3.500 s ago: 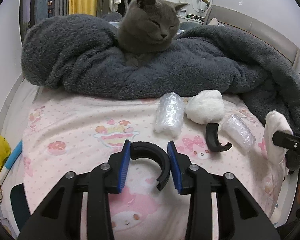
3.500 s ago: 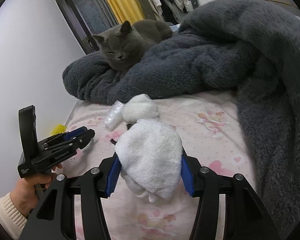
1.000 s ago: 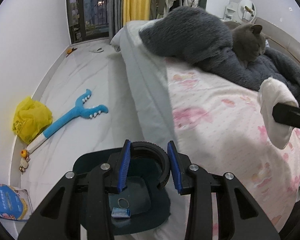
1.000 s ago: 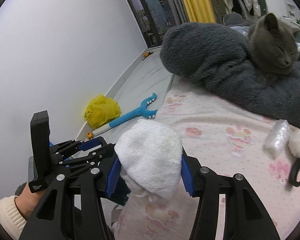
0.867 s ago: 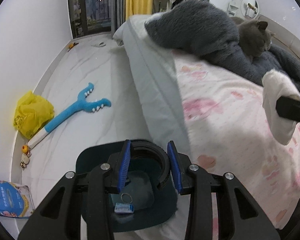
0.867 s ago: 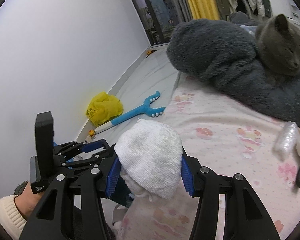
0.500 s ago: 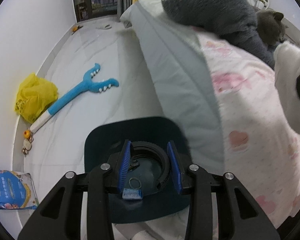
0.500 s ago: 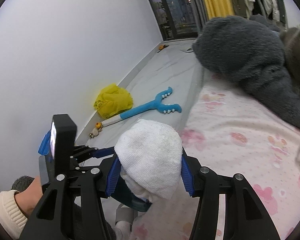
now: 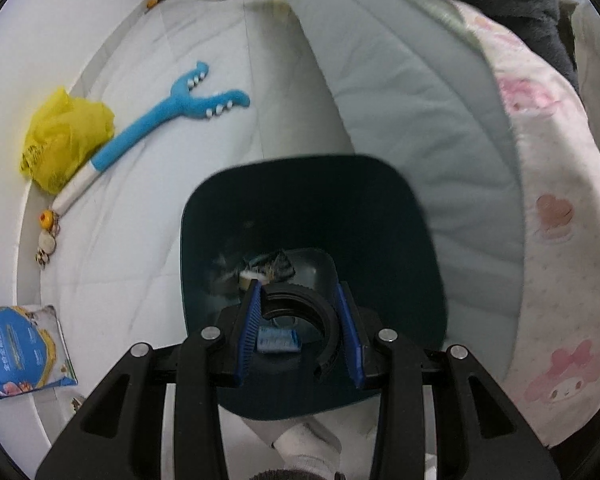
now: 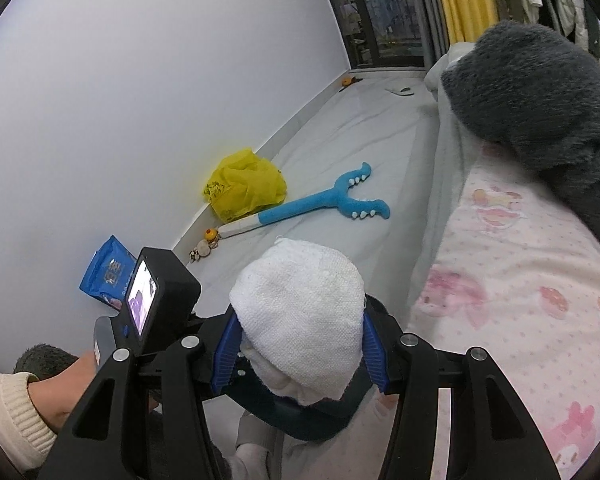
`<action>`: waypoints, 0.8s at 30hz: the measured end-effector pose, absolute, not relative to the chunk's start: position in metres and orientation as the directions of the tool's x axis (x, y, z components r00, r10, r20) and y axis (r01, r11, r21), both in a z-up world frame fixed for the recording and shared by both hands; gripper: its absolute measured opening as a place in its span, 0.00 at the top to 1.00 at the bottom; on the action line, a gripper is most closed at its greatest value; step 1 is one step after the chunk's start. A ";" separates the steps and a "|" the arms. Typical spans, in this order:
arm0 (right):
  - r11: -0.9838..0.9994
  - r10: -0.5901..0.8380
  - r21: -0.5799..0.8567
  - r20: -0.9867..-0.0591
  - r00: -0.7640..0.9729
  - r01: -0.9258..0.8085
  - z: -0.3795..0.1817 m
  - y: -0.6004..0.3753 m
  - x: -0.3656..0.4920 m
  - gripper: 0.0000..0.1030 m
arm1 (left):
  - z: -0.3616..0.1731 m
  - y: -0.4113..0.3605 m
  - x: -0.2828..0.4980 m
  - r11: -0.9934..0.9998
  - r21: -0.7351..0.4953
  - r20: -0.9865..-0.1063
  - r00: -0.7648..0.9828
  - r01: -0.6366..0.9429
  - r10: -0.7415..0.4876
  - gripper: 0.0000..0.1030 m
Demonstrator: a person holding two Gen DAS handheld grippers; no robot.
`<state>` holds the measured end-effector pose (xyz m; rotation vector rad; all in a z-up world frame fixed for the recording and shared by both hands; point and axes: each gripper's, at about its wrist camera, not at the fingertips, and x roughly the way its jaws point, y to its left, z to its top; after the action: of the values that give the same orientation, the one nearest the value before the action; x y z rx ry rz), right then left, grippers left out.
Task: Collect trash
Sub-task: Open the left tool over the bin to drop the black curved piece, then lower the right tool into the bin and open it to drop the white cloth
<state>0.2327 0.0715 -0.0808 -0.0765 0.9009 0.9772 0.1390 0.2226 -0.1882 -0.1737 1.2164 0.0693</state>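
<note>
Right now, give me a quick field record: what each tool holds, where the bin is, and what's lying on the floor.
left tool: shut on black ring piece, directly above the bin
right tool: shut on white tissue wad, beside the bed edge
bin: dark teal, on the floor against the bed, small scraps at the bottom
bed: pink printed sheet, grey blanket on top
floor items: blue toy, yellow bag, blue packet
</note>
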 end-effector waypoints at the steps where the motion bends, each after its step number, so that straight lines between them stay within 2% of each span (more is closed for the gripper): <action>1: 0.587 0.682 0.323 -0.692 0.238 -0.743 -0.082 0.073 0.233 0.48 | -0.190 0.224 0.138 0.984 -0.100 -0.938 0.343 -0.149 -0.044 0.61; 12: 0.576 0.669 0.320 -0.713 0.209 -0.752 -0.093 0.099 0.236 0.48 | -0.209 0.236 0.128 0.971 -0.172 -0.953 0.277 -0.165 -0.122 0.59; 16: 0.576 0.662 0.318 -0.722 0.202 -0.753 -0.098 0.107 0.236 0.48 | -0.208 0.238 0.125 0.972 -0.175 -0.953 0.273 -0.157 -0.128 0.47; 24: 0.588 0.631 0.306 -0.752 0.188 -0.748 -0.114 0.120 0.237 0.48 | -0.195 0.251 0.119 0.970 -0.170 -0.938 0.331 -0.175 -0.104 0.41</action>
<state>0.2370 0.1197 -0.1137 -0.1404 0.9809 0.9746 0.1190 0.2514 -0.1948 -0.2588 1.2368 0.0472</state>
